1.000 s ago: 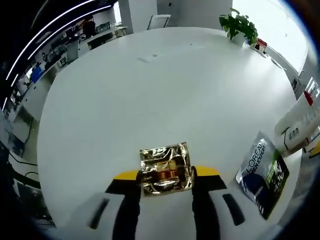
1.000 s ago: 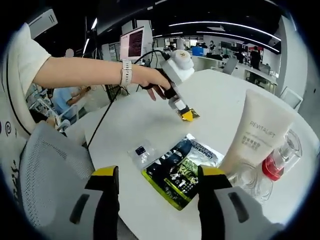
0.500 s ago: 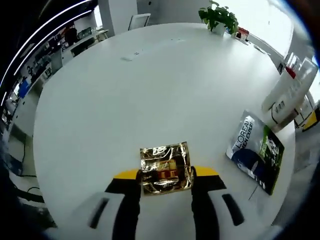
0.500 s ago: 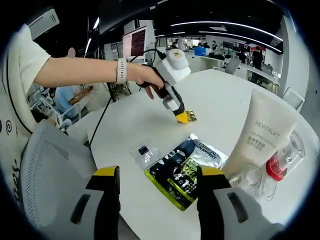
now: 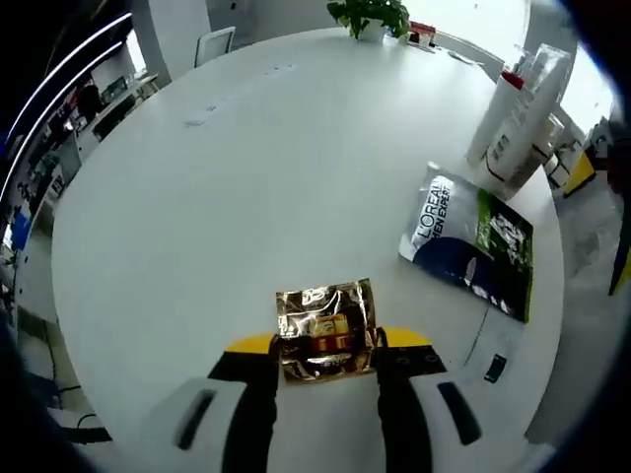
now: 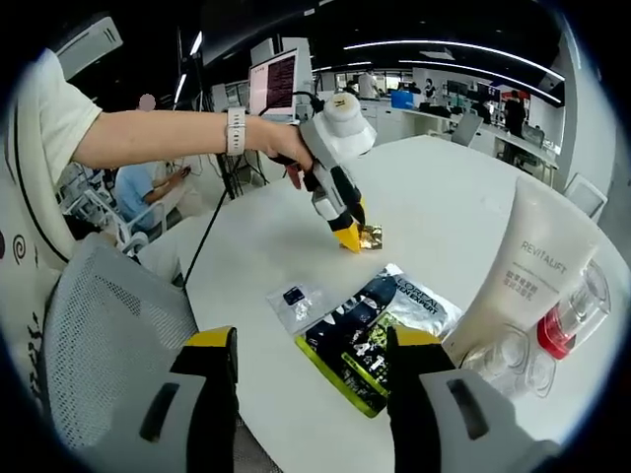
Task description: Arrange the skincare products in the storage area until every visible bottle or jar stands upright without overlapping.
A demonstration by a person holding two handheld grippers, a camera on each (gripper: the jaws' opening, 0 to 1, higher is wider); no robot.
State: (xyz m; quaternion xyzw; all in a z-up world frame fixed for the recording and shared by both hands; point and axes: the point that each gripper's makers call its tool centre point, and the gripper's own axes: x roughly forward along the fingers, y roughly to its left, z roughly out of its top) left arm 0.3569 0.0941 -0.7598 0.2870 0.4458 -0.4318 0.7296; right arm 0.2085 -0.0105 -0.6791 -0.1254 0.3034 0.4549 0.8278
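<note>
In the left gripper view, the left gripper (image 5: 327,347) is clamped on one gold foil sachet (image 5: 324,330); the two jaws press its left and right edges, and the sachet sticks out forward from between them, just above the white round table (image 5: 246,168). To the right of the gold sachet, well apart from it, one dark blue and green sachet (image 5: 471,249) lies flat on the table. Beyond this dark sachet, at its far right corner, one white tube (image 5: 525,115) stands upright, and just beside it stands one white bottle with a red cap (image 5: 496,111). One green plant (image 5: 363,14) stands at the far edge of the table.

In the right gripper view, going from the left, a person's hand (image 6: 283,150) holds the left gripper above the table, with the gold sachet at its tip. Near the dark sachet, on its left side, lies one small clear packet (image 6: 298,303). The right gripper (image 6: 309,354) is apart and holds nothing; the dark sachet lies between and just beyond its jaw tips, not touched. To the right of the dark sachet, close to it, stands the white tube, and next to the tube is one clear bottle with red content (image 6: 564,321). Whether this bottle stands upright is hard to tell.
</note>
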